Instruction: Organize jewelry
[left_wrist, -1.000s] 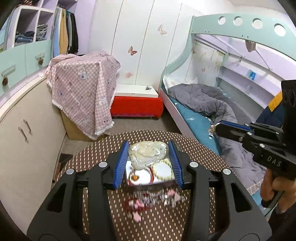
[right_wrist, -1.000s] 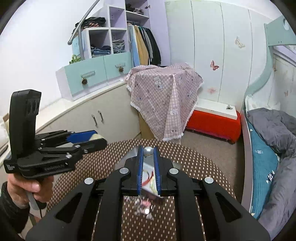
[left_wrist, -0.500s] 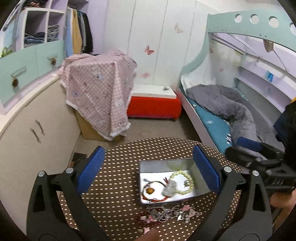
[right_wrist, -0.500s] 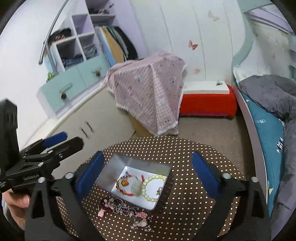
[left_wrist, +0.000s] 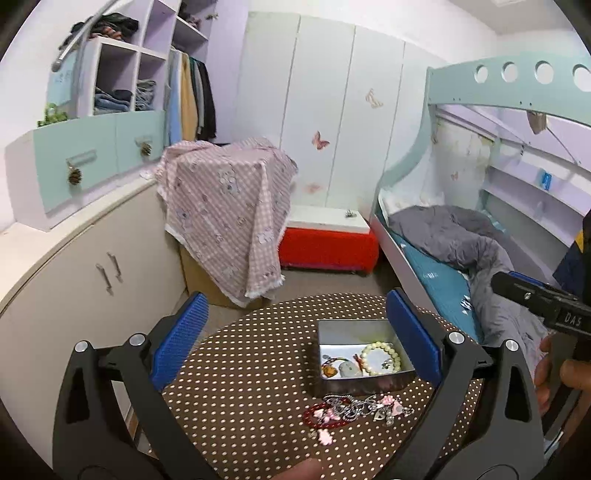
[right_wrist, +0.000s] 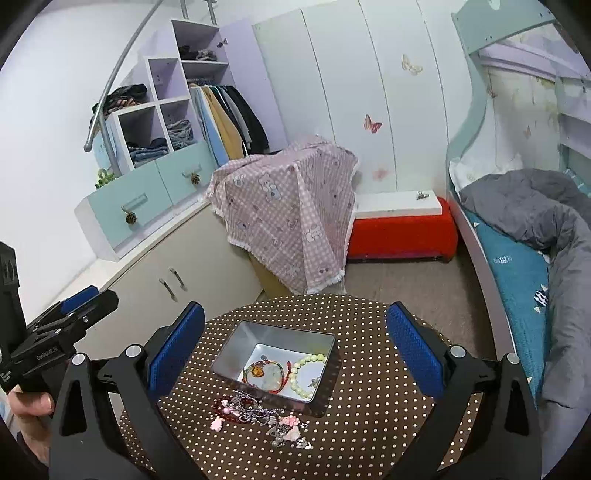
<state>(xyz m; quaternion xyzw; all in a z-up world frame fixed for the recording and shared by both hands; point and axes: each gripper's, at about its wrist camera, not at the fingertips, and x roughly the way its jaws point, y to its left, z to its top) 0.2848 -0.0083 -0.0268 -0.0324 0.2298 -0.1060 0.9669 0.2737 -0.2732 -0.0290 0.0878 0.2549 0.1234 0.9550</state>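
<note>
We are holding both grippers above a round table (left_wrist: 240, 387) covered in a brown cloth with white dots. Our left gripper (left_wrist: 295, 347) is standing with its blue-padded jaws spread wide, and nothing is lying between them but open air over the cloth. Our right gripper (right_wrist: 295, 347) is standing just as wide, likewise gripping nothing.

On the table a small metal tin (right_wrist: 236, 347) is sitting open — its lid is nowhere in sight. Inside it we are seeing a pale green bead bracelet (right_wrist: 299, 373) on the side nearer the bed, and beside it a red cord bracelet (right_wrist: 258, 371) with an amber stone, with a pale jade-like pendant (right_wrist: 273, 380) lying against the cord. In the left wrist view the same tin (left_wrist: 354, 386) is showing its near wall, with the bead bracelet (left_wrist: 380, 360) resting on its floor.

Just outside the tin, on the cloth on the side closest to us, a tangled heap of jewelry (right_wrist: 258, 413) is lying loose — silver chains, red beads and small pink flower charms. It is touching or nearly touching the tin's wall; we cannot tell which.

Each camera is also catching the other tool at the frame's edge: our right hand (left_wrist: 554, 373) is wrapping its handle in the left wrist view, and our left hand (right_wrist: 29, 406) is doing the same in the right wrist view.

Beyond the table, a pink checked cloth (left_wrist: 225, 206) is draping over a box, a red bench (left_wrist: 328, 247) is standing against the wardrobe, and a grey duvet (left_wrist: 461, 232) is lying rumpled on the bed.
</note>
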